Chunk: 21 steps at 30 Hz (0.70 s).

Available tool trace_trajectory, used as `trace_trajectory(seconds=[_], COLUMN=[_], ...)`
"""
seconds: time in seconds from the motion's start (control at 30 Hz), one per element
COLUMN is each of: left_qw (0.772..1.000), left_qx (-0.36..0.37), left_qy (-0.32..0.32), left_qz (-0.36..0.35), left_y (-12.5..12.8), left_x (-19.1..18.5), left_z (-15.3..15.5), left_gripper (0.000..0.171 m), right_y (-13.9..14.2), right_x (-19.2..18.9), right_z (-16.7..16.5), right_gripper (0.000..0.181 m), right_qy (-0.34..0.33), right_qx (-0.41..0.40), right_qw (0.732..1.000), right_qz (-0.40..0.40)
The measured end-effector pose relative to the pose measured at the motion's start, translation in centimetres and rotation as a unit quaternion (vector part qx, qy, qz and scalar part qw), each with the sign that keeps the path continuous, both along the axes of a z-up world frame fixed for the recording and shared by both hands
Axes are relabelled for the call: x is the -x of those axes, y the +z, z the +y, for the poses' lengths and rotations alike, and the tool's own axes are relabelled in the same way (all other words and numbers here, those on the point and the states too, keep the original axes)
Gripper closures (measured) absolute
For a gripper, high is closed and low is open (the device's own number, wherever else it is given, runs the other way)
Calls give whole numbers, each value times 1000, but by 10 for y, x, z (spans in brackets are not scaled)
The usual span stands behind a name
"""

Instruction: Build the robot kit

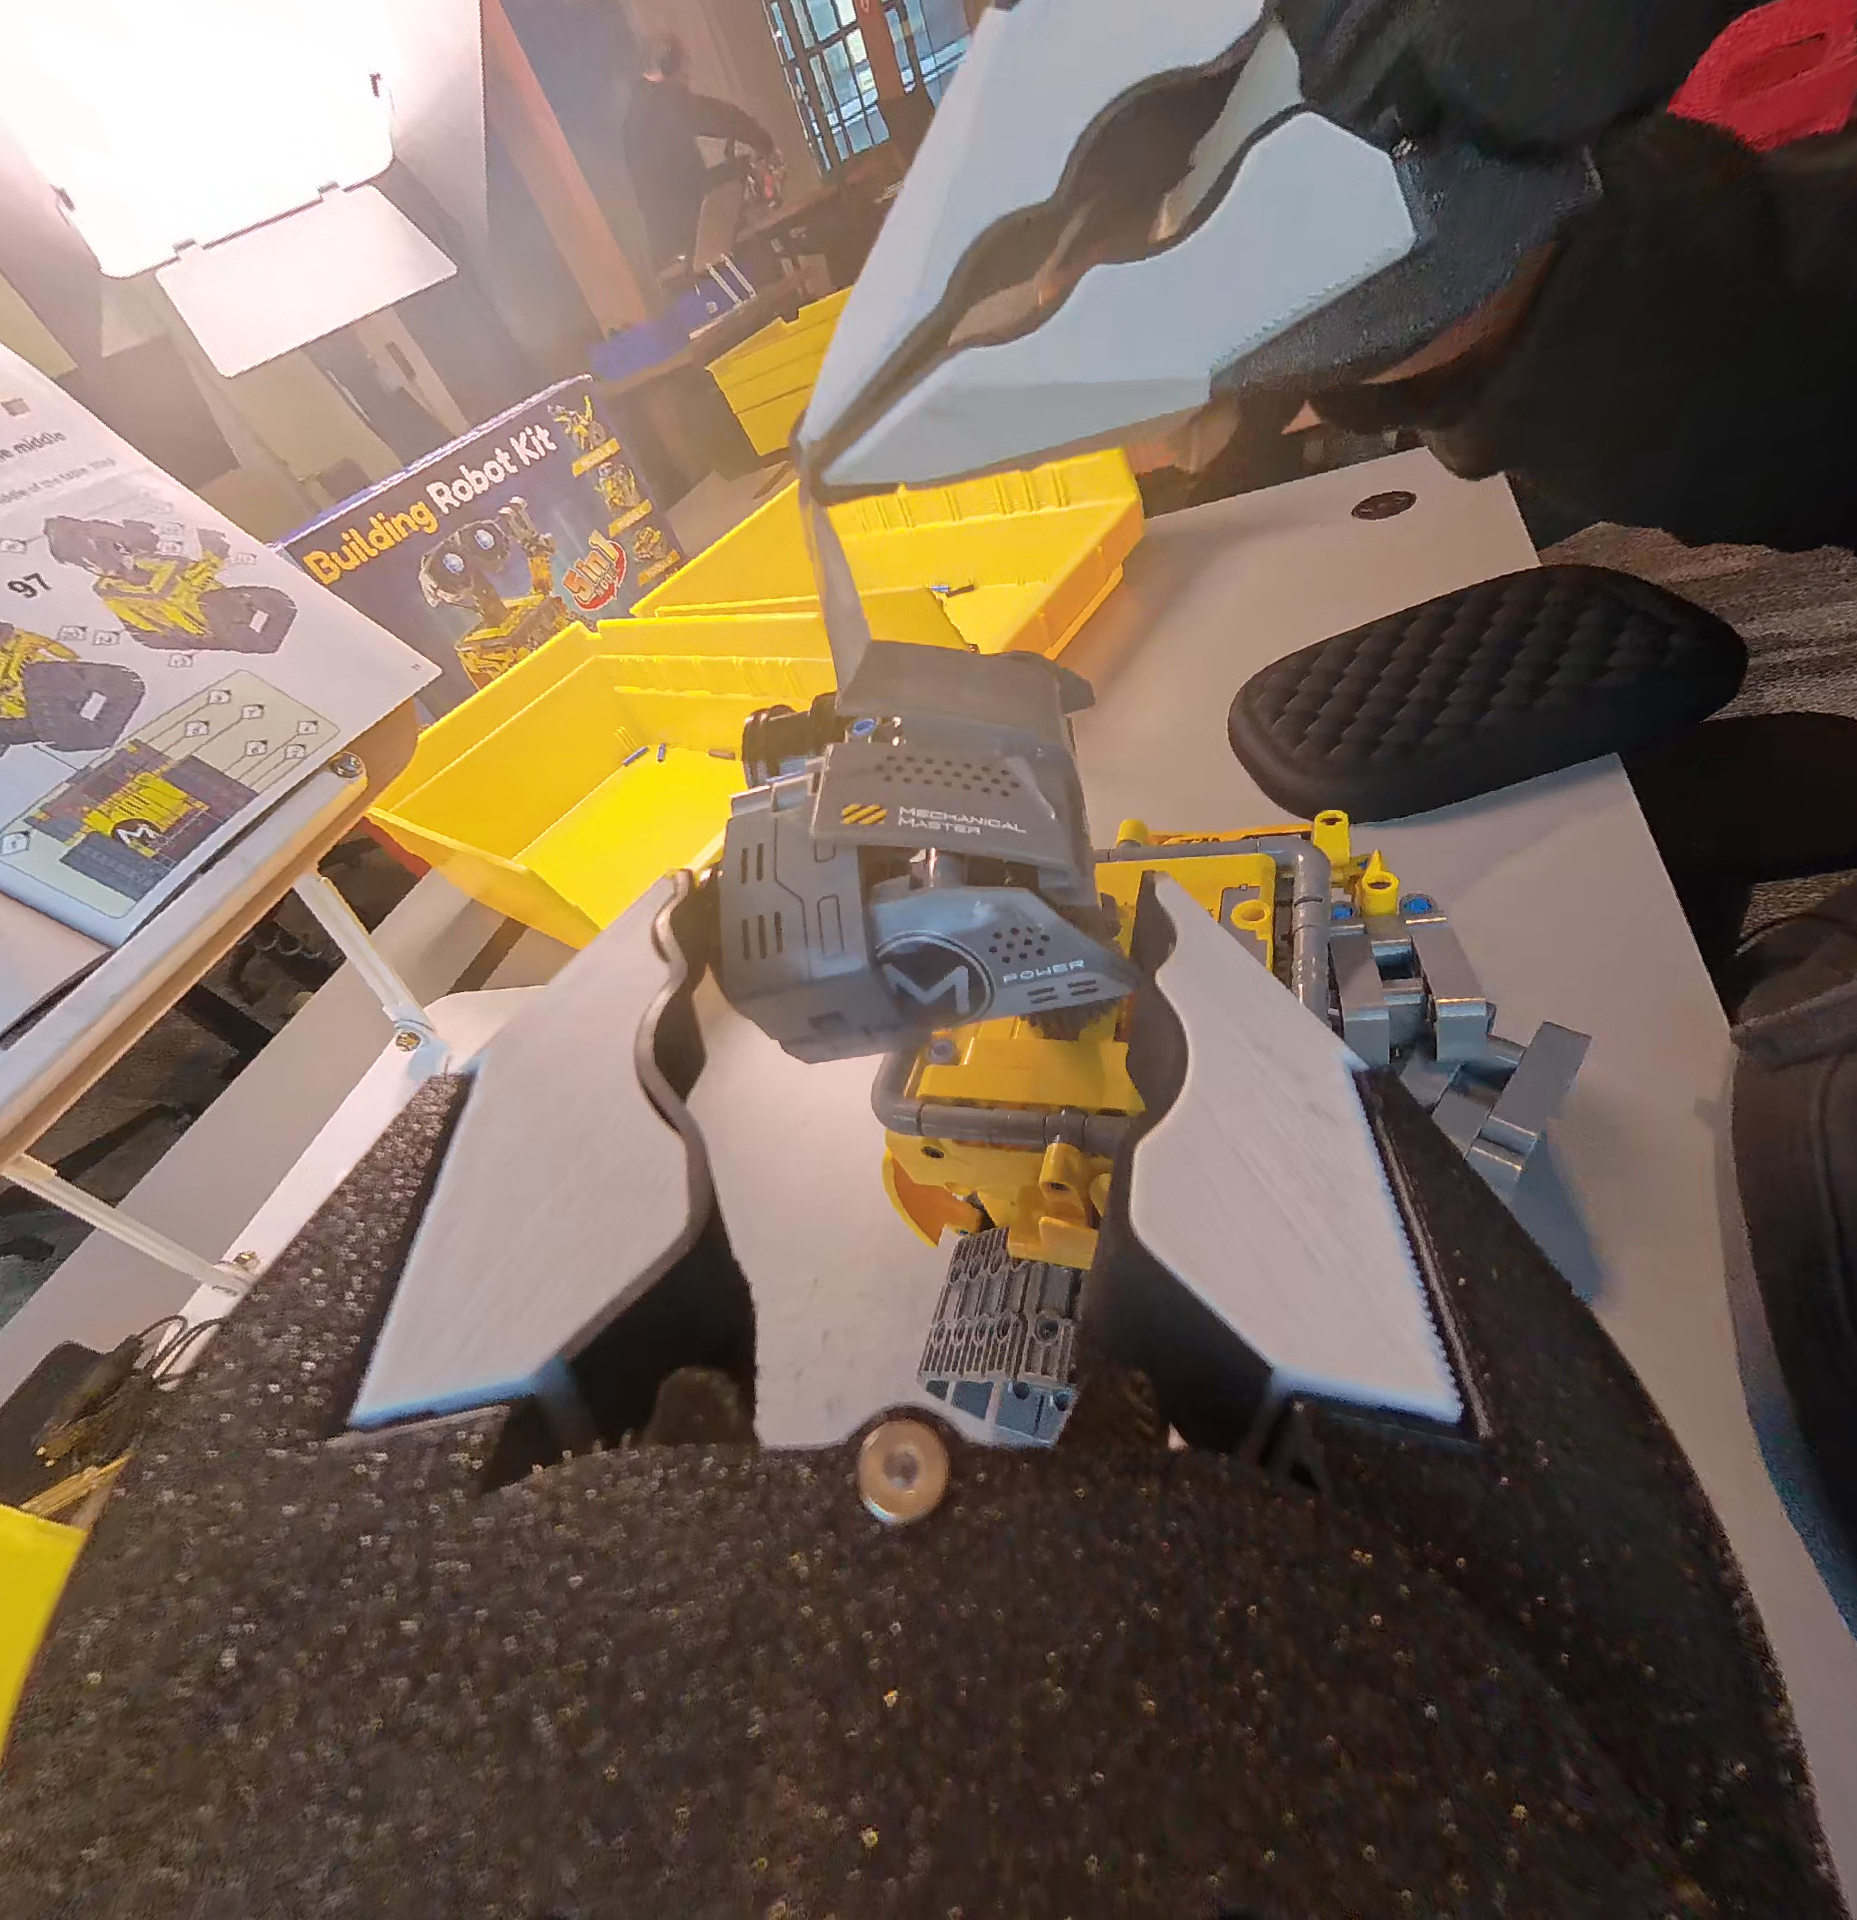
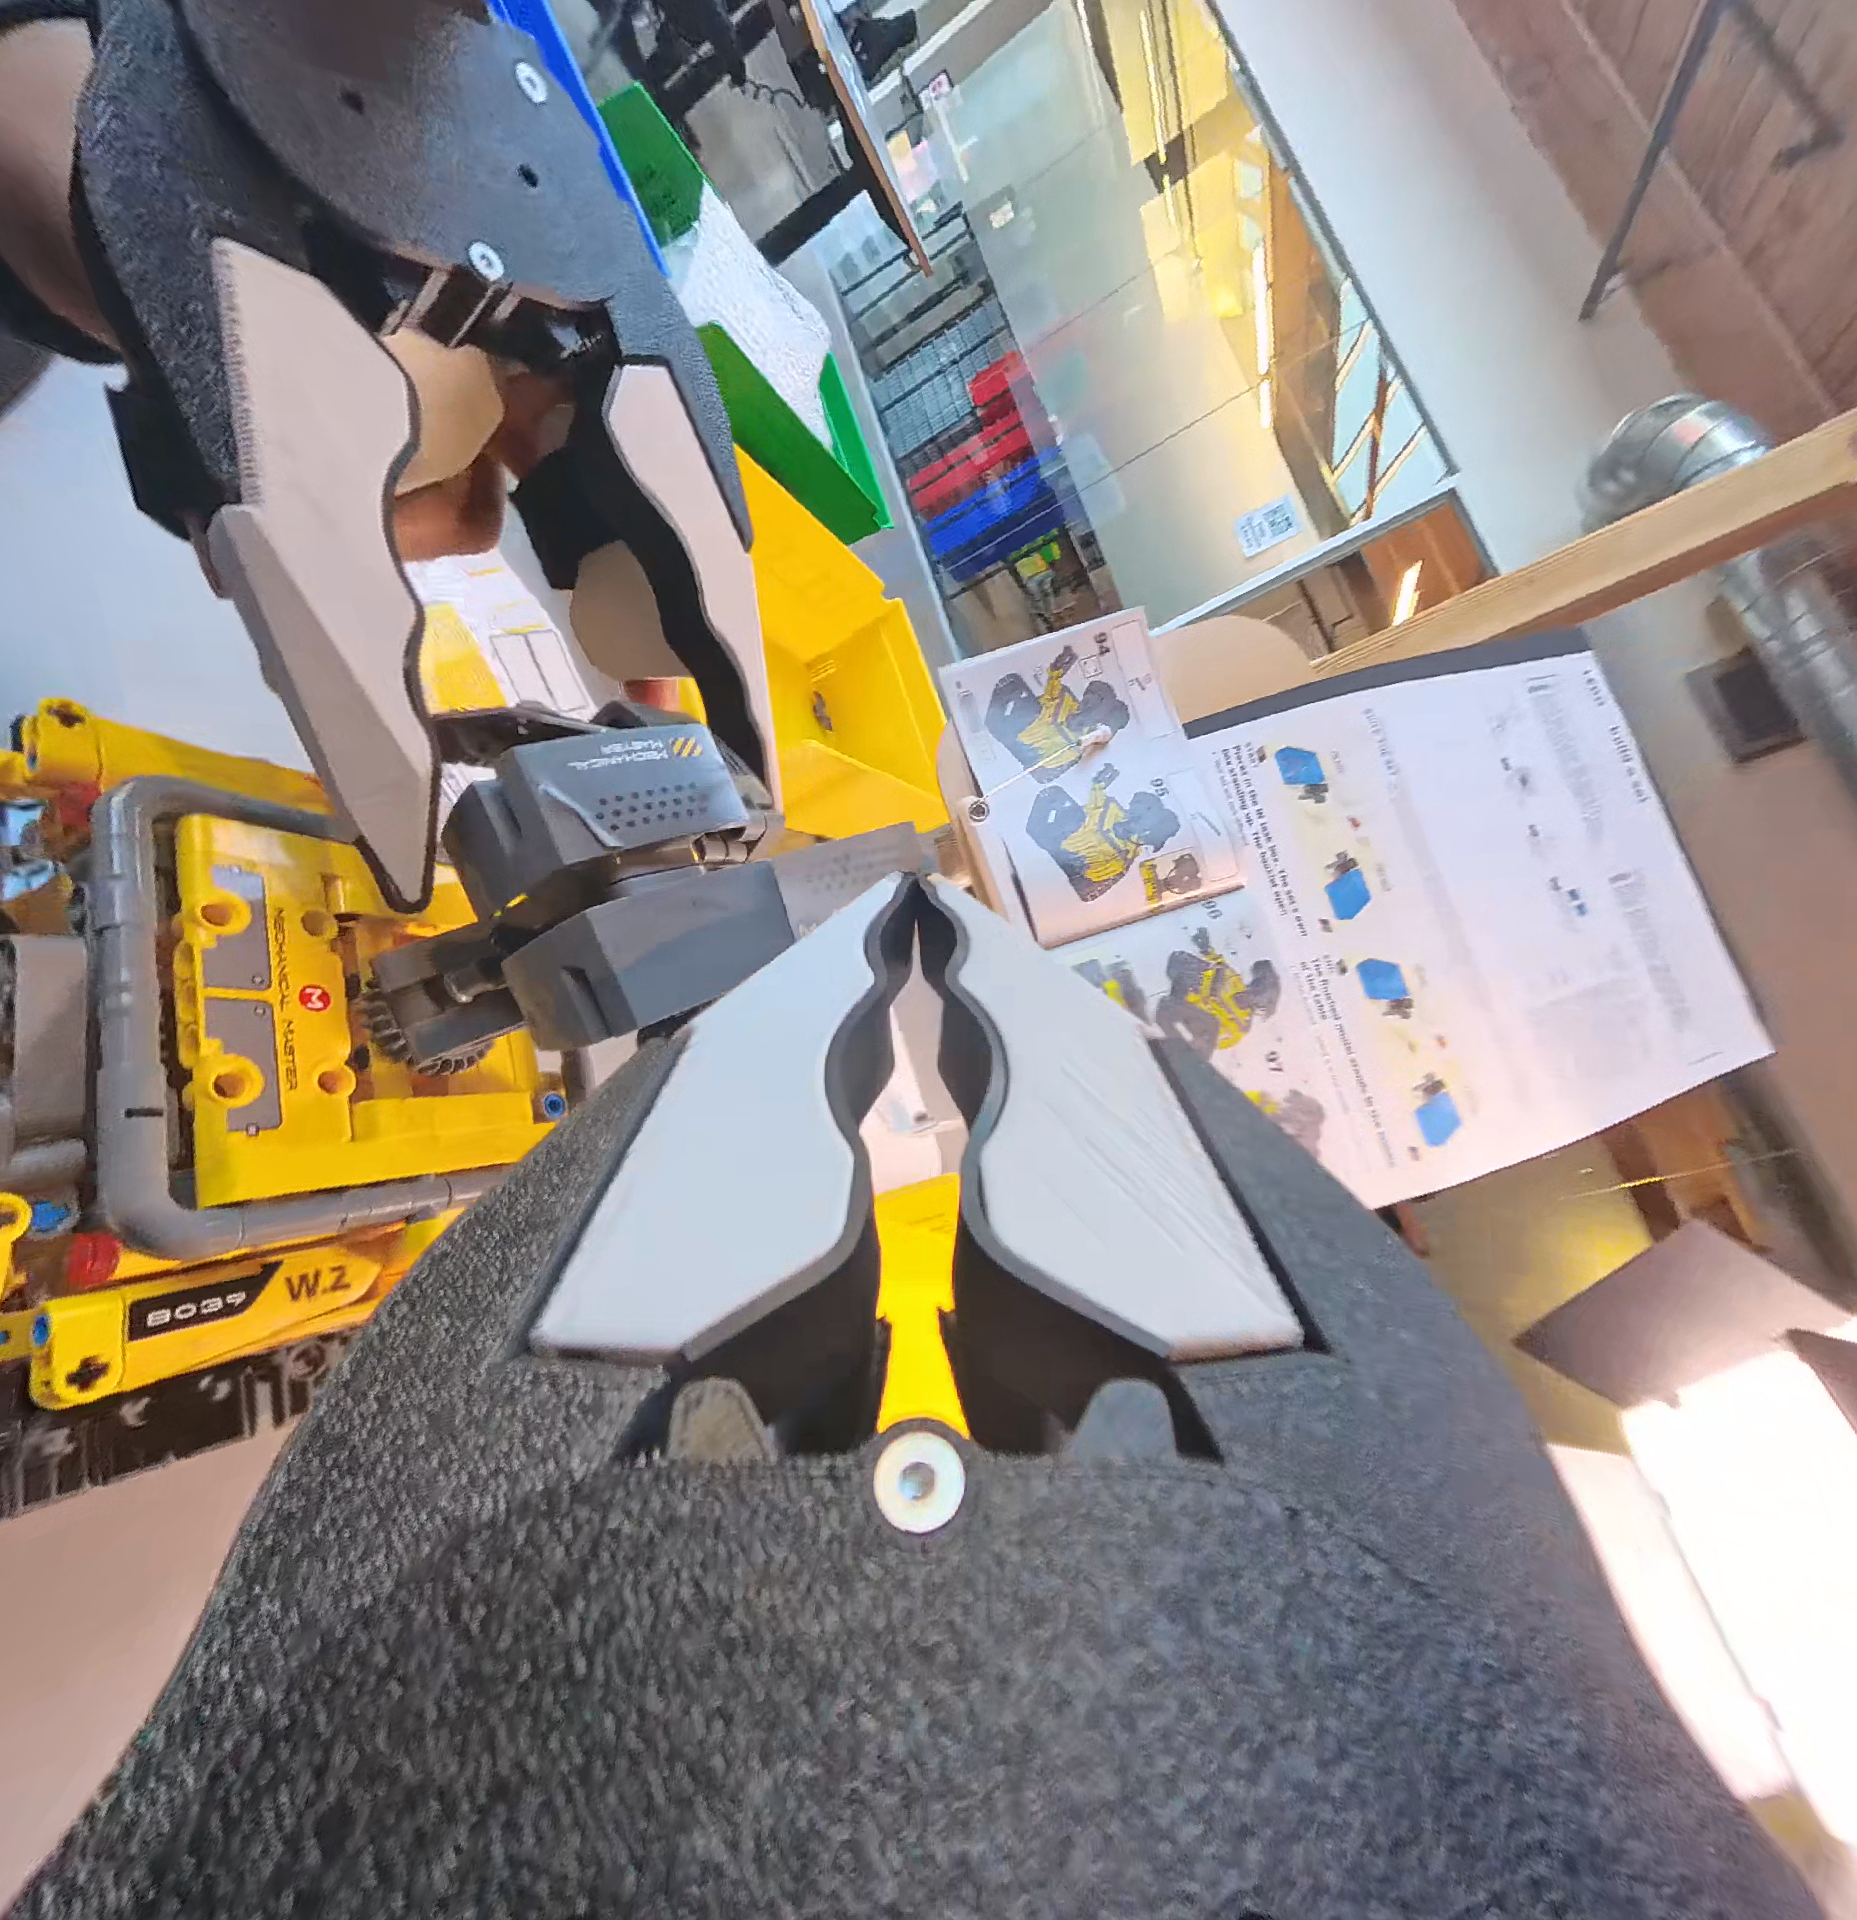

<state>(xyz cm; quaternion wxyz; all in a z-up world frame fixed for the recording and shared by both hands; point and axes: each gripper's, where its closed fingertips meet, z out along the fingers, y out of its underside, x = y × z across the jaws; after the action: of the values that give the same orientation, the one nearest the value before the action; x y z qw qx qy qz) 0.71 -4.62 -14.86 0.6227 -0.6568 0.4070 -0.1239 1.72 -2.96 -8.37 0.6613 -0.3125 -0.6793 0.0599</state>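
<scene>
A yellow and grey brick-built vehicle model with a grey track lies on the white table. A dark grey block sits at its top end. My left gripper has one finger on each side of this block and looks closed on it. My right gripper is shut on a thin grey panel at the block's top edge. In the left wrist view the right gripper comes down from the upper right with the panel hanging from its tips. In the right wrist view the left gripper straddles the block beside the model.
Yellow trays stand behind the model, with the kit's blue box beyond them. An open instruction booklet rests on a stand at the left, next to a printed sheet. A black padded rest lies at the right. Across from one pair of fingers to the other is roughly 7 cm.
</scene>
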Motion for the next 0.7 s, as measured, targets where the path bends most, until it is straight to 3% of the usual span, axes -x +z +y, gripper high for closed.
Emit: trace_trajectory(seconds=[0.13, 0.23, 0.5, 0.7], left_qw=[1000, 1000, 1000, 1000], left_qx=[9, 10, 14, 13], left_qy=[-2, 1, 7, 9], left_qz=[-10, -11, -15, -13], left_y=[0, 0, 0, 0], left_x=[1, 1, 2, 2], left_z=[1, 2, 2, 3], left_gripper=[90, 90, 90, 90], right_y=[31, 43, -13, -22], right_x=[0, 2, 3, -2], right_z=[11, 12, -1, -11], right_gripper=[181, 181, 181, 181], right_qy=[4, -5, -30, -28], right_qx=[20, -42, -176, -202], right_qw=[999, 999, 982, 978], right_qz=[26, 9, -55, -50])
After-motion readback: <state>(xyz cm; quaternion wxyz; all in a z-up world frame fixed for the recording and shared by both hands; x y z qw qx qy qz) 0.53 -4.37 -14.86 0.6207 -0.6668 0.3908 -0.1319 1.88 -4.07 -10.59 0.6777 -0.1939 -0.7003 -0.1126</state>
